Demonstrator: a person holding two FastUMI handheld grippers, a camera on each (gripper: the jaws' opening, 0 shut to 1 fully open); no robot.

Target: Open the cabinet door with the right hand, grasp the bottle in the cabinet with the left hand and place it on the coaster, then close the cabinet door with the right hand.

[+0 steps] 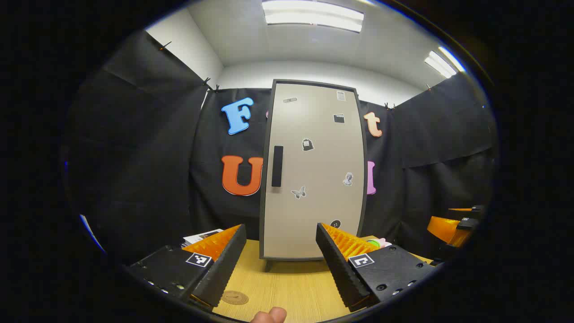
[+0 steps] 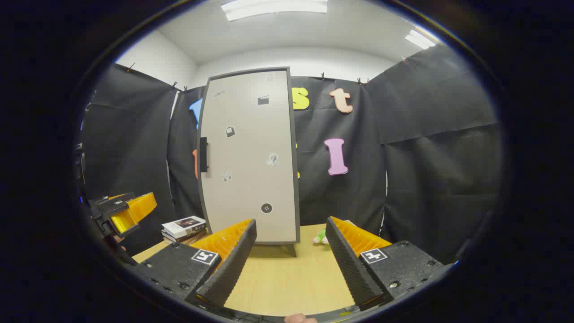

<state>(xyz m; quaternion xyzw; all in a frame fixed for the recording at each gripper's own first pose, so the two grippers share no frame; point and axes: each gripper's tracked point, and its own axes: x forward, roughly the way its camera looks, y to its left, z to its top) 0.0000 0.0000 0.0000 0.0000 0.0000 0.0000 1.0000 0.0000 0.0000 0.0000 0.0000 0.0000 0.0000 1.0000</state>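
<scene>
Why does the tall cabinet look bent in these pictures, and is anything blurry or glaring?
In the left gripper view the cabinet bulges outward, a fisheye lens effect; the ceiling lights are blown out white. In the right gripper view the cabinet leans and curves the same way, and the ceiling light glares. Both views look sharp, with soft shadows on the table.

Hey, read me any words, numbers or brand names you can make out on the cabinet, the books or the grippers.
Cabinet door: the small stickers are mostly pictures; the white sticker near the top is too small to read.
Stack of books: the cover print is too blurred to read.
Left gripper: its square tag bears a coded pattern, no words.
None of these can be quoted.
</scene>
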